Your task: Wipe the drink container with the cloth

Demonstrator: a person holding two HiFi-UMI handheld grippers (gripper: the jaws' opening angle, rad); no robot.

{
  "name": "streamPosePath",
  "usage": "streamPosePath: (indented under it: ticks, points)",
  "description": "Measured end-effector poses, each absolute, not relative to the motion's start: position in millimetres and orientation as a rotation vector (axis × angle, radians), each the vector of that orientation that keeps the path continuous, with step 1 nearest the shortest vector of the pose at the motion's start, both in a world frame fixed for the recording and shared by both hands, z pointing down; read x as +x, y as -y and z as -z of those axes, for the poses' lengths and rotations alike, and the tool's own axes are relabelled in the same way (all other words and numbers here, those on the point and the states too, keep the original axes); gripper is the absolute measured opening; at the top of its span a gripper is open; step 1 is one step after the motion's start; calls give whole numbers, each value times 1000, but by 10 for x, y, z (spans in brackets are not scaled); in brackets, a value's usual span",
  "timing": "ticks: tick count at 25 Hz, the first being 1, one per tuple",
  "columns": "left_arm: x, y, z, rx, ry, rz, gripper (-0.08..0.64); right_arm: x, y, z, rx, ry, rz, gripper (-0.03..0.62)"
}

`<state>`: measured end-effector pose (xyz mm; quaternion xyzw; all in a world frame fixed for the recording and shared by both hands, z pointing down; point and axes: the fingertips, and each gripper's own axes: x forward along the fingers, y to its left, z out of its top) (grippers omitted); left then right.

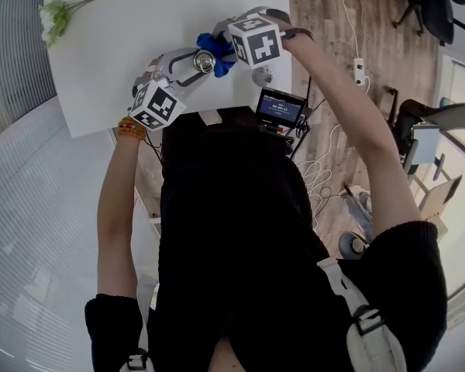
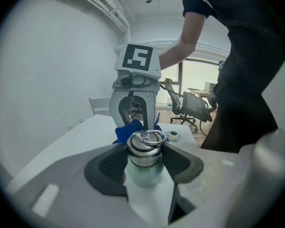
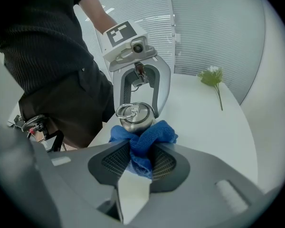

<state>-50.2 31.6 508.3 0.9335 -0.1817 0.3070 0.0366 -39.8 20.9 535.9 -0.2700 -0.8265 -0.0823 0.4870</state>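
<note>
The drink container (image 2: 143, 167), a steel bottle with a ring on its cap, sits upright at upper centre of the head view, near the desk's (image 1: 139, 45) lower edge. It is clenched at the shoulder by the left tool (image 2: 145, 152); I cannot tell whether its base rests on the desk. Just behind it in the left gripper view is the blue cloth (image 3: 151, 134), bunched and pinched in the right tool (image 3: 141, 156). The pads bear on smooth rounded metal, so a hard sideways rub could, I judge, twist the bottle in the grip or tip it off that edge. The cloth is caught by one fold, so dragging might pull it free. A small round piece (image 1: 262, 76) just lower right could get knocked.
</note>
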Motion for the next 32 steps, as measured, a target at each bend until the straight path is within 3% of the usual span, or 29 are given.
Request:
streamPosePath:
  ticks: [22,32]
  points:
    - [-512,-312,-5064,2754,735,-1001,242,-288,-208,-5940,-564,1916,213,135]
    - [-572,-194,-4770,2307,1187,-865,325,-286,-188,-6008,-503,1933,156,133]
